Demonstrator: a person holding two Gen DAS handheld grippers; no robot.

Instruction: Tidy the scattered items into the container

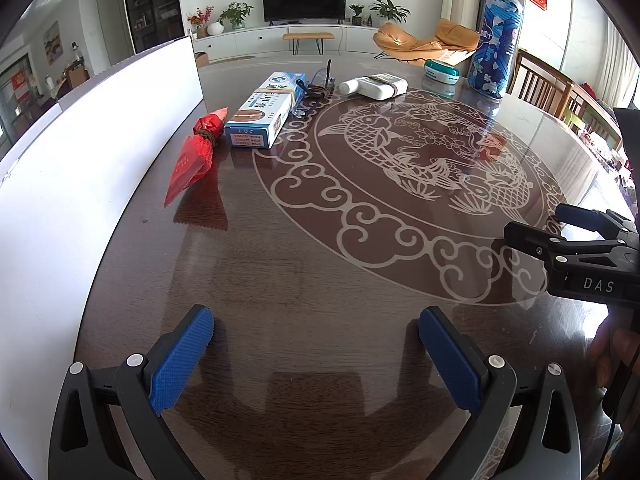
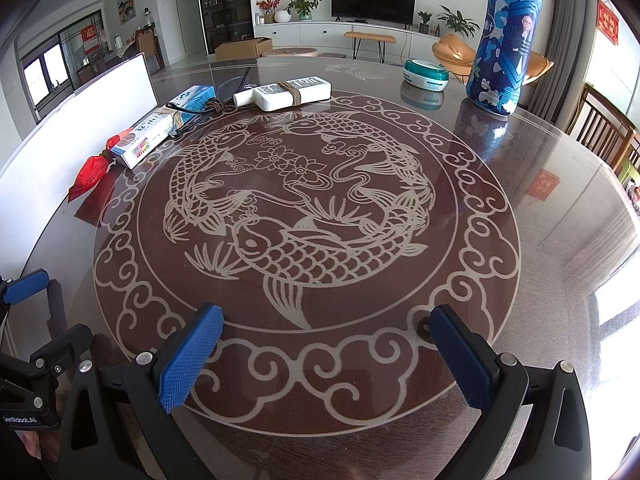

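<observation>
Both hand-held grippers (image 1: 316, 356) (image 2: 326, 356) open, items (image 1: 262, 110) far ahead.

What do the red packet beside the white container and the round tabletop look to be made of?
The red crinkled packet looks like glossy foil or plastic film: creased, shiny, with a serrated end, cinched by a brown band. The round dark tabletop looks like brown wood under glass or a high-gloss coat, mirroring the window and items; the fish pattern seems etched or printed.
</observation>
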